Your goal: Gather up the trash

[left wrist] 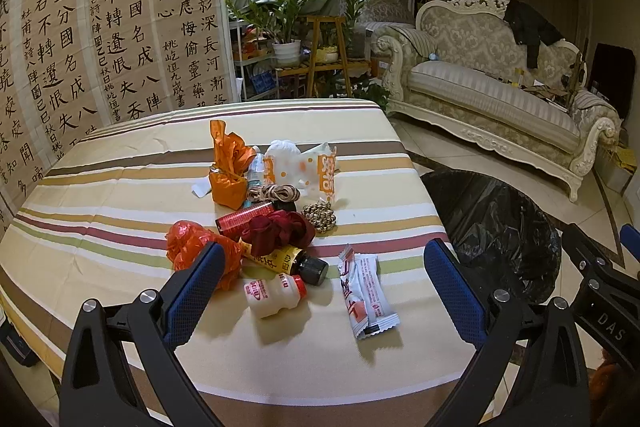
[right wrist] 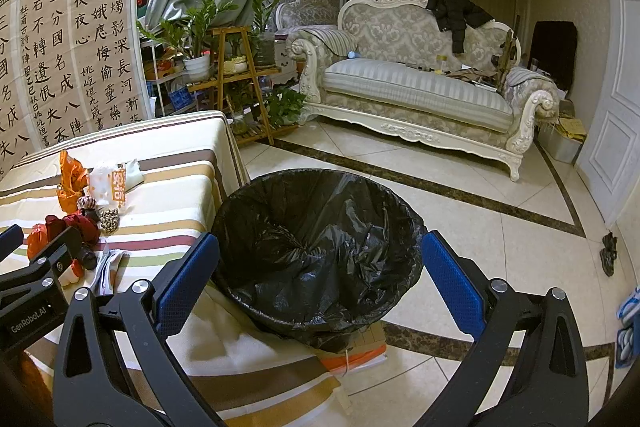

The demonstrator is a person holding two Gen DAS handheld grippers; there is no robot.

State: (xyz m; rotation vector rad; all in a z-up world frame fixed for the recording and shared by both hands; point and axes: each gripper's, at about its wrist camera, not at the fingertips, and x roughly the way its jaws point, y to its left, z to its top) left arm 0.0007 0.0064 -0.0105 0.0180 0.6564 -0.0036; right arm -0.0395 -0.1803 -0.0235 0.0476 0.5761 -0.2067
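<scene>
The left gripper (left wrist: 324, 275) hangs released above the near edge of the striped-cloth counter (left wrist: 120, 195), its blue-padded fingers (left wrist: 196, 291) spread wide with nothing between them. The trash lies in a loose heap on the counter. Closest to the gripper, a small white plastic drink bottle with a red cap (left wrist: 274, 293) lies on its side, and at its 3 o'clock sits a white and orange foil snack wrapper (left wrist: 366, 293). Touching the bottle at 12 o'clock is a yellow-labelled bottle with a black cap (left wrist: 294, 261). A crumpled orange plastic bag (left wrist: 192, 243) lies at 9 o'clock of the heap, partly behind the left finger. Farther back are a dark red fabric scrunchie (left wrist: 280, 231), a gold ribbon bow (left wrist: 319, 217) and a tall orange paper wrapping (left wrist: 226, 171).

The right gripper (right wrist: 320, 277) is likewise released and empty, poised over the black-lined round trash bin (right wrist: 320, 247), which stands on the tiled floor (right wrist: 460, 195) just beside the counter at its 3 o'clock.
</scene>
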